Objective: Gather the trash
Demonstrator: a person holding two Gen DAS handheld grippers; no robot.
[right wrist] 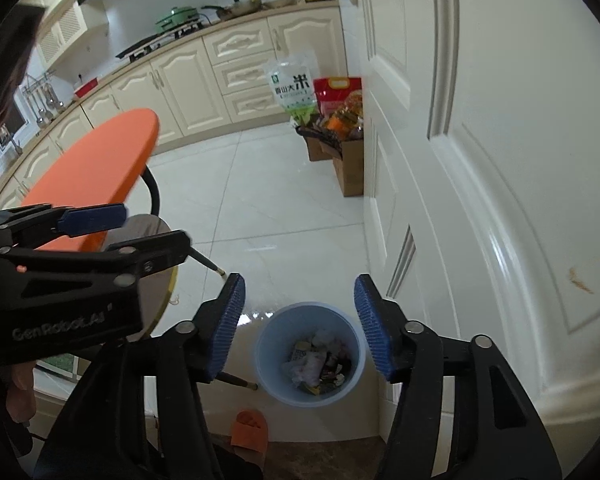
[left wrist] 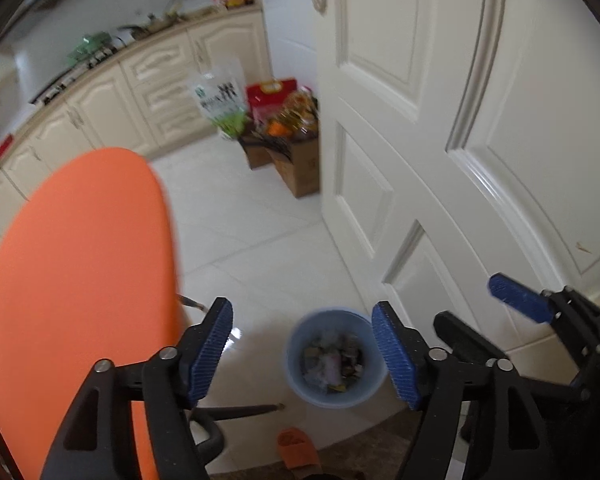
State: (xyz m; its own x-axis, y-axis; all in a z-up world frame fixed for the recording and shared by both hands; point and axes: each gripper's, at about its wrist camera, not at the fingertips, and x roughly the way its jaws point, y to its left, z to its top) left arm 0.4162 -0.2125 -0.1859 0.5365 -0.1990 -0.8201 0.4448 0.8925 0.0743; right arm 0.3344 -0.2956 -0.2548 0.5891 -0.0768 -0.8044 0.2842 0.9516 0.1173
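Kitchen tiles are lying under a bin (right wrist: 310,354) of trash (right wrist: 318,366). "GenRobot.AI" is showing on the left gripper (right wrist: 150,226). Both it and the right gripper (right wrist: 300,328) are gaping wide, holding nothing.

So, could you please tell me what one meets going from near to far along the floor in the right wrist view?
Orange slipper → blue trash bin → cardboard boxes → rice bag → cream cabinets → green pan on the counter.
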